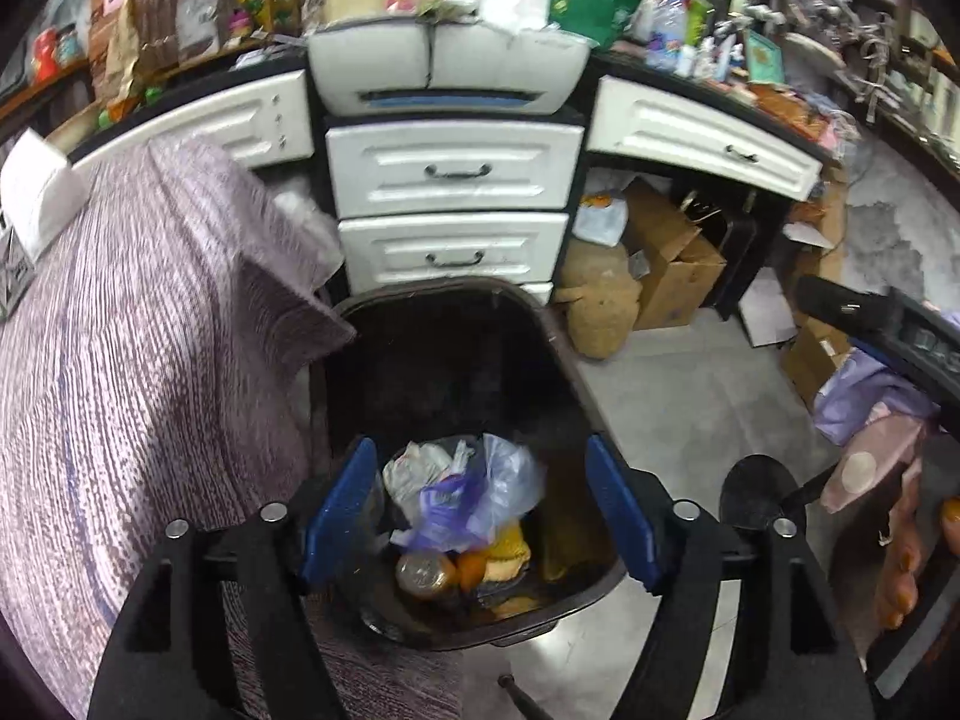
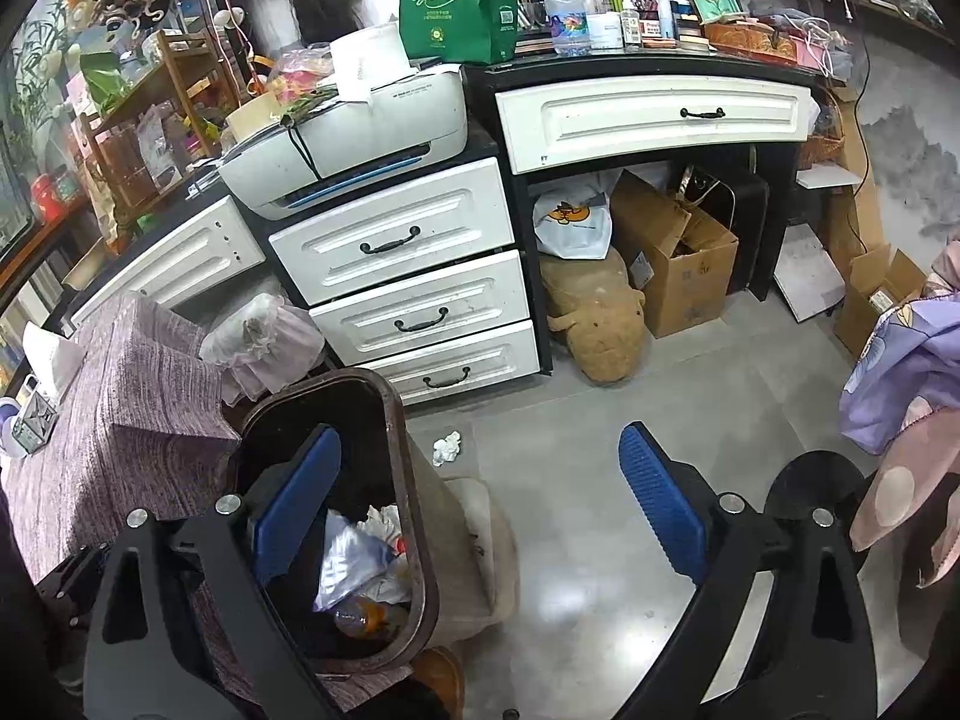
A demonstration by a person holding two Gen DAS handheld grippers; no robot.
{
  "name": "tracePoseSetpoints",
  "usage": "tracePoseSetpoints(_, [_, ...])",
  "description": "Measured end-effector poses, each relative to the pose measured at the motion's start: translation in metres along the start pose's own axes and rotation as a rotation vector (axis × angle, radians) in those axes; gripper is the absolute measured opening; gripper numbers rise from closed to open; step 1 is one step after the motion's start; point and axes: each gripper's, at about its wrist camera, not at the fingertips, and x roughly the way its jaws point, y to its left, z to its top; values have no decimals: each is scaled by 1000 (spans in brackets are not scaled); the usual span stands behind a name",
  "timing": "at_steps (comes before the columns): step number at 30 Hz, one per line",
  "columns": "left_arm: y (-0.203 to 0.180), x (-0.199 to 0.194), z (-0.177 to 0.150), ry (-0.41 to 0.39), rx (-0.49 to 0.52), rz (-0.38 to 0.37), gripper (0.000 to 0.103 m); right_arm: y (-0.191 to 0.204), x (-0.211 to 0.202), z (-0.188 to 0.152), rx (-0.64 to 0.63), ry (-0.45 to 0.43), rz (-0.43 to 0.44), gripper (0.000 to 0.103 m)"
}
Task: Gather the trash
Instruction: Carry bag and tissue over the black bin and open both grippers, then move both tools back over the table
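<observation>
A dark brown trash bin stands on the floor beside a cloth-covered table. Inside it lie a bluish plastic bag, crumpled paper and a plastic bottle. My left gripper hangs open right over the bin's mouth, its blue pads apart on either side of the bag without touching it. In the right wrist view the bin sits at lower left, and my right gripper is wide open and empty, one finger over the bin and the other over the floor. A crumpled white tissue lies on the floor just past the bin.
A table under a purple-grey cloth borders the bin on the left. White drawers with a printer on top stand behind. A plush toy, a cardboard box and draped fabric lie to the right around grey floor.
</observation>
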Motion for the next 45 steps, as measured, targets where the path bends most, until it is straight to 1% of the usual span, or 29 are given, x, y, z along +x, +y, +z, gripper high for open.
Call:
tracePoseSetpoints(2, [-4,-7,1,-19,11,-19,76,1,-1,0,-4,-5,2,93])
tracePoseSetpoints(7, [-8,-27,1,-58,14,-67,79,0,-5,2,1,-20,8,94])
tracePoseSetpoints(11, [-9,-53,0,-110,10,-96,84,6,-12,4,-9,-44,36,94])
tracePoseSetpoints(13, [-8,-65,0,-136,17,-102,87,12,-16,5,-31,-63,47,94])
tracePoseSetpoints(15, [-4,-80,0,-171,18,-95,90,21,-25,5,-57,-107,59,95])
tracePoseSetpoints(16, [-2,-88,0,-187,17,-91,93,27,-29,5,-74,-137,67,97])
tracePoseSetpoints(17, [2,-94,0,-204,15,-86,96,31,-32,5,-86,-151,74,97])
tracePoseSetpoints(20, [13,-115,-1,-256,8,-58,98,49,-38,4,-133,-191,118,97])
tracePoseSetpoints(25, [36,-137,-3,-260,21,7,98,79,-48,-2,-204,-238,211,97])
tracePoseSetpoints(27, [48,-146,-7,-273,15,33,98,96,-51,-5,-262,-244,240,97])
tracePoseSetpoints(34, [102,-174,-24,-309,-54,82,98,147,-55,-11,-348,-178,365,97])
tracePoseSetpoints(40, [149,-198,-43,-313,-91,216,98,202,-62,-25,-462,-132,454,97])
tracePoseSetpoints(43, [174,-205,-53,-291,-99,294,98,227,-62,-31,-508,-91,504,97])
tracePoseSetpoints(45, [194,-208,-59,-261,-115,331,98,245,-64,-34,-536,-66,558,97])
